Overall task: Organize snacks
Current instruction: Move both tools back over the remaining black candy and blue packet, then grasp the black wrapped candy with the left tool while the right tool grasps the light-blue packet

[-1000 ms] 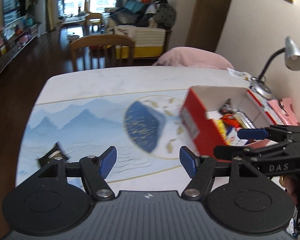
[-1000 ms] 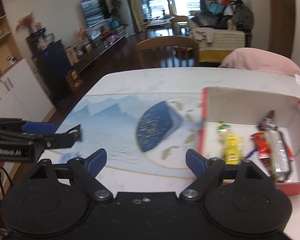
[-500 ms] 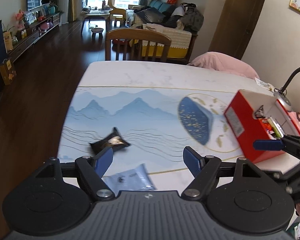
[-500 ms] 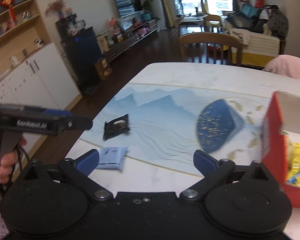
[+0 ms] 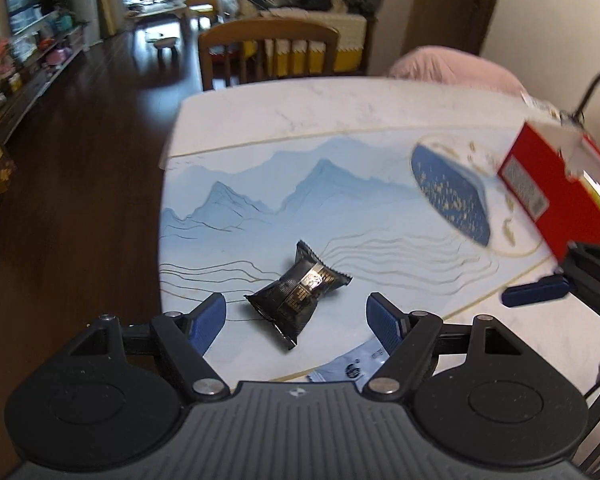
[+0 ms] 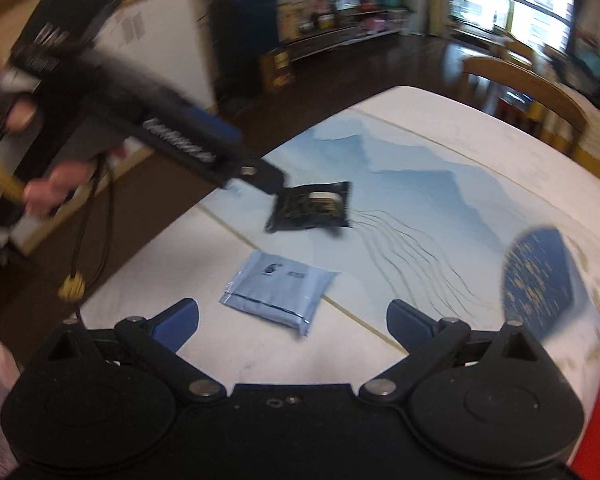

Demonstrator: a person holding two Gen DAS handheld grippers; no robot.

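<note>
A black snack packet [image 5: 300,294] lies on the blue mountain-print mat. My left gripper [image 5: 296,320] is open, its fingers on either side of the packet's near end. In the right wrist view the same black packet [image 6: 312,206] lies just past the left gripper's tips. A light blue packet [image 6: 280,290] lies nearer, in front of my open, empty right gripper [image 6: 294,320]. The blue packet's edge shows in the left wrist view [image 5: 352,364]. The red snack box [image 5: 556,192] stands at the right.
The white table [image 5: 340,108] ends in a rounded edge at the left, with dark floor beyond. A wooden chair [image 5: 268,52] stands at the far side. A dark blue fan print [image 5: 452,192] on the mat lies beside the box.
Both grippers have swung left, away from the red box, and come down toward the packets. The left gripper now brackets the black packet; the right faces the light blue one.
</note>
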